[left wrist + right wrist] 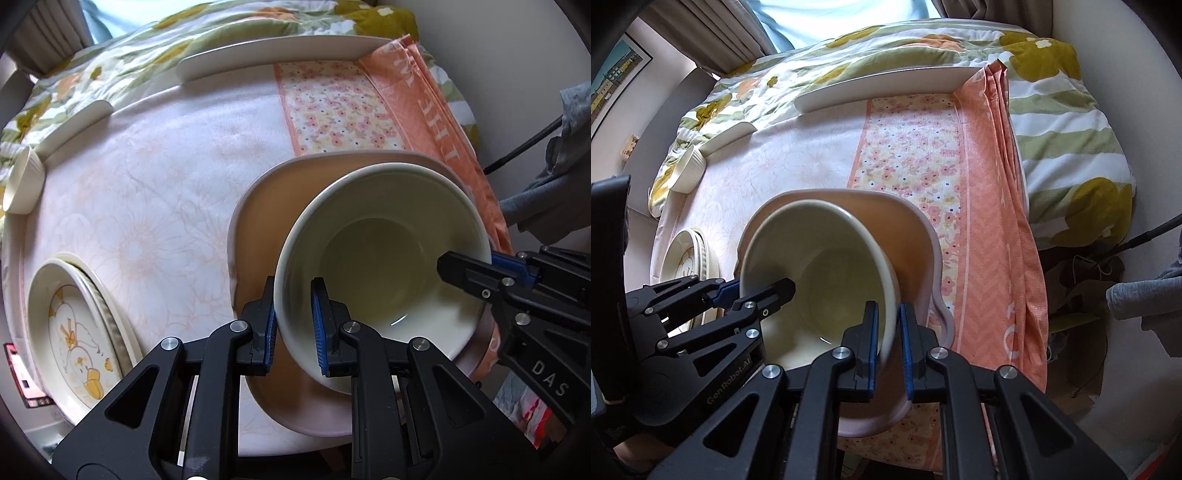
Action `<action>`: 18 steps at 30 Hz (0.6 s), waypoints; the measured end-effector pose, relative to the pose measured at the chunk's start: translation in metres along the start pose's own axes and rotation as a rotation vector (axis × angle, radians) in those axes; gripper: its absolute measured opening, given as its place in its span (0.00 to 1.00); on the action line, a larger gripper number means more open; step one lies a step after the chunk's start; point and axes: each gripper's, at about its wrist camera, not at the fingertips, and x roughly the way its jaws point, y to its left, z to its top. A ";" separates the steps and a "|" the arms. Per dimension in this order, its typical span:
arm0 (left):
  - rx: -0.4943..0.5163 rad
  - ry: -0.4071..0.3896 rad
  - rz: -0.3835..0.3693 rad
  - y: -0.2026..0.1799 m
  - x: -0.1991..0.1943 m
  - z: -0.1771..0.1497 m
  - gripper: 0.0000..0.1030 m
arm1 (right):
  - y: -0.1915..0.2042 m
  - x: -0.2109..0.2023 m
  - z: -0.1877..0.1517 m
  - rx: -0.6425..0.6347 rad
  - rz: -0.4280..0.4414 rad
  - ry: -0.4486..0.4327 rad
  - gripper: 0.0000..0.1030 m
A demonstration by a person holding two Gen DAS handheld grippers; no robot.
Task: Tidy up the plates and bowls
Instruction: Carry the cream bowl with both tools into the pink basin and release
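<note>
Gripping opposite sides of the cream bowl's [380,266] rim, both grippers are clamped on it: left gripper [293,325] with one blue pad [318,325] inside the wall and one outside, right gripper [888,332] pinching the other side the same way. Jaws on both are narrow, just a rim's thickness apart. Both point steeply down. Bowl sits over the pink tray-like plate [255,229], apparently resting on it, tilted a bit; contact underneath can't be confirmed. Bowl looks empty.

Pink plate lies on the desk's pale floral cloth [166,192], just beside an orange patterned towel [993,236]. Well apart to the left: a duck-print plate [77,332] on top of another ribbed dish at the desk edge. Far side: a large white plate [280,51], a smaller white plate [74,125], and a small ribbed cup [22,181], all near the desk's far edge. Green and yellow floral quilt [1071,110] behind. Grey sleeve [1145,291] at the right.
</note>
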 end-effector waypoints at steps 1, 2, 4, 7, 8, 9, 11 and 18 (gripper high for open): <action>0.003 -0.001 0.008 0.000 0.000 0.000 0.15 | 0.000 -0.001 0.000 0.002 0.003 -0.004 0.10; 0.002 -0.002 0.006 0.000 0.000 0.000 0.15 | 0.001 -0.001 0.001 0.002 0.005 -0.005 0.10; -0.002 -0.006 0.005 0.001 0.000 0.000 0.15 | 0.001 0.000 0.002 -0.010 -0.002 -0.003 0.10; -0.001 -0.024 0.009 0.001 -0.006 0.001 0.15 | 0.002 -0.001 0.003 -0.011 0.000 -0.005 0.10; 0.000 -0.032 0.009 0.000 -0.008 0.001 0.14 | 0.002 -0.001 0.003 -0.012 -0.003 -0.006 0.10; 0.002 -0.036 0.009 0.000 -0.010 0.001 0.15 | 0.002 -0.002 0.003 -0.011 -0.004 -0.008 0.10; 0.003 -0.030 0.006 0.000 -0.009 0.002 0.15 | 0.001 -0.002 0.003 -0.006 -0.005 -0.007 0.10; 0.001 -0.023 0.011 0.000 -0.008 0.000 0.15 | 0.001 -0.001 0.004 -0.016 -0.008 0.001 0.10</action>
